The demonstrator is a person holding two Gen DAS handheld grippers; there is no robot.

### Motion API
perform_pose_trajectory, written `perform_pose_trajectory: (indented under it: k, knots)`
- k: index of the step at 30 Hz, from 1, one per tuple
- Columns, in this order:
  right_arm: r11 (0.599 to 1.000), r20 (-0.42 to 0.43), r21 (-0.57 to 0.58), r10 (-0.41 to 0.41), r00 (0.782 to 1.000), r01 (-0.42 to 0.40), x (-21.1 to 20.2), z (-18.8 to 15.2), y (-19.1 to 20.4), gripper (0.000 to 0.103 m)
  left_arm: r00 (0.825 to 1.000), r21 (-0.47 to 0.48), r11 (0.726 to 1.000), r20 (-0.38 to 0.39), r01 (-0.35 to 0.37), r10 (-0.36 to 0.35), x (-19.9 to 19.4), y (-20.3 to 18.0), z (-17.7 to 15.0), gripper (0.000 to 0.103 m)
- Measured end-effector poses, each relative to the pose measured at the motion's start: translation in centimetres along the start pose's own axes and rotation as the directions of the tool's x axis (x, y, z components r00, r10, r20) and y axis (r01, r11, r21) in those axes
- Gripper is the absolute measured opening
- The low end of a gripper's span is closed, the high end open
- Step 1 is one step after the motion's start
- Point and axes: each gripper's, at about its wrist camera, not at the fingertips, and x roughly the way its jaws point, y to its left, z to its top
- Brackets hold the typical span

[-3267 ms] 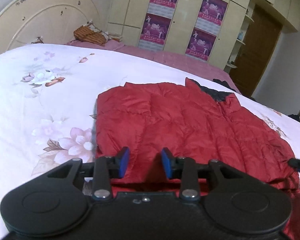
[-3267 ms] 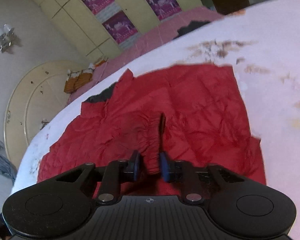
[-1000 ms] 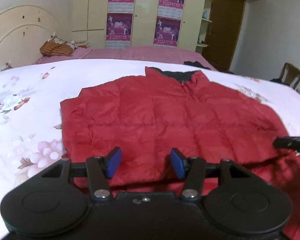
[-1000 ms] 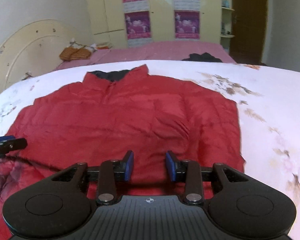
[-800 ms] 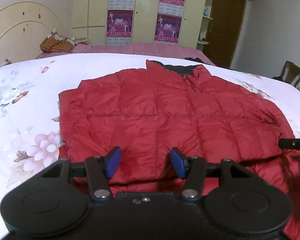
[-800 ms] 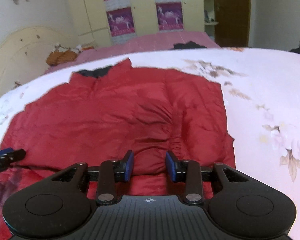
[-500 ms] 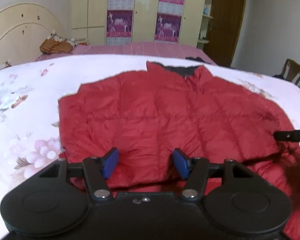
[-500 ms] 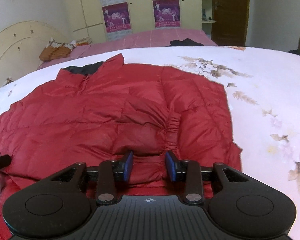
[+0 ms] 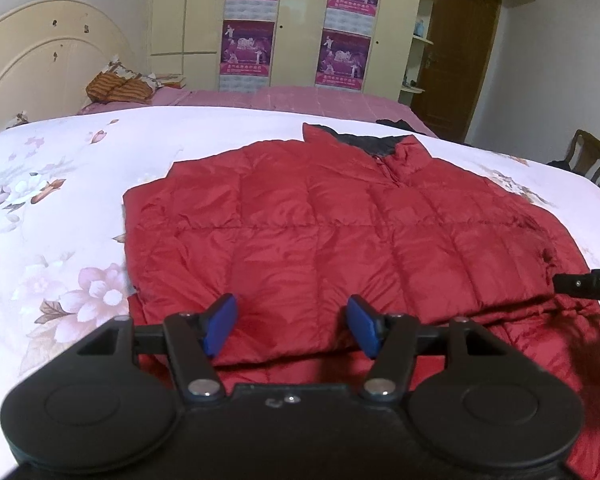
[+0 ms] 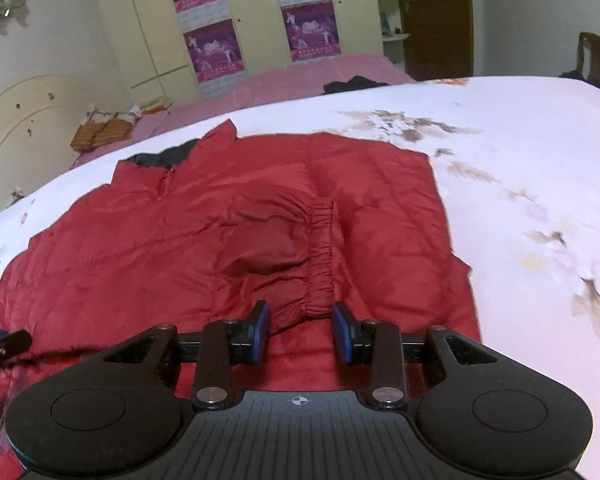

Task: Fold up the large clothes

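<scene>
A red quilted down jacket (image 9: 340, 232) lies flat on the floral bedspread, its dark-lined collar at the far end. A sleeve is folded across its front, and the elastic cuff (image 10: 320, 256) shows in the right wrist view. My left gripper (image 9: 292, 324) is open and empty above the jacket's near left edge. My right gripper (image 10: 300, 330) is open and empty, with the cuff's near end between its jaws. The jacket also fills the right wrist view (image 10: 140, 248). Each gripper's tip shows at the edge of the other's view.
The white floral bedspread (image 9: 40, 208) surrounds the jacket. A pink sheet with striped pillows (image 9: 118, 88) lies beyond, by the cream headboard (image 9: 40, 60). A wardrobe with purple posters (image 9: 248, 28), a brown door and a wooden chair (image 9: 588, 160) stand behind.
The right gripper, shut on the sleeve 3.3 s ago, has let it go and now stands open. Both grippers have moved closer over the jacket's near edge.
</scene>
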Motion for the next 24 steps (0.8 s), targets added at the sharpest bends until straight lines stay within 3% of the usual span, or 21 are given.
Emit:
perform_pose_trajectory:
  k: [5,9,13,17,18,20,22,23,24]
  knots:
    - [0.999,-0.026,-0.042,-0.029,0.999,0.028,0.3,-0.3,0.3,0.035,1.0,0.011,1.0,-0.006,0.004,-0.004,0.1,0.0,-0.2,0.062]
    - [0.998,0.065,-0.052,-0.044,0.997,0.047,-2.0,0.2,0.9,0.035,1.0,0.008,1.0,-0.006,0.007,-0.007,-0.1,0.3,-0.1,0.068]
    - [0.994,-0.048,-0.091,-0.057,0.997,0.052,0.6,0.0,1.1,0.035,0.999,0.037,0.999,-0.037,0.002,0.0,0.3,0.2,-0.1,0.068]
    - [0.994,-0.063,-0.099,-0.056,0.996,0.05,0.7,-0.3,0.8,0.035,0.998,0.073,0.997,-0.053,-0.02,0.024,0.1,-0.1,-0.4,0.069]
    - [0.996,-0.055,-0.078,-0.047,0.997,0.043,-0.1,-0.1,0.6,0.035,0.998,0.073,0.997,-0.05,-0.029,0.033,-0.5,-0.1,-0.3,0.07]
    - [0.999,-0.005,-0.041,-0.014,1.0,0.013,-2.2,0.1,-0.1,0.036,0.998,0.057,0.997,-0.023,-0.056,0.057,-2.2,0.2,-0.4,0.095]
    - [1.0,0.007,-0.024,-0.002,1.0,0.002,-4.3,-0.2,-1.2,0.037,0.998,0.047,0.997,-0.002,-0.064,0.064,-4.3,0.7,-1.0,0.097]
    - [1.0,0.0,-0.007,0.011,1.0,-0.011,-5.3,-0.4,-2.0,0.067,0.997,0.047,0.996,-0.004,-0.071,0.071,-5.5,1.0,-1.6,0.097]
    - [0.999,0.005,0.015,0.033,0.999,-0.033,-6.7,-1.0,-3.1,0.087,0.997,0.042,0.997,-0.012,-0.071,0.072,-6.3,1.3,-2.2,0.096]
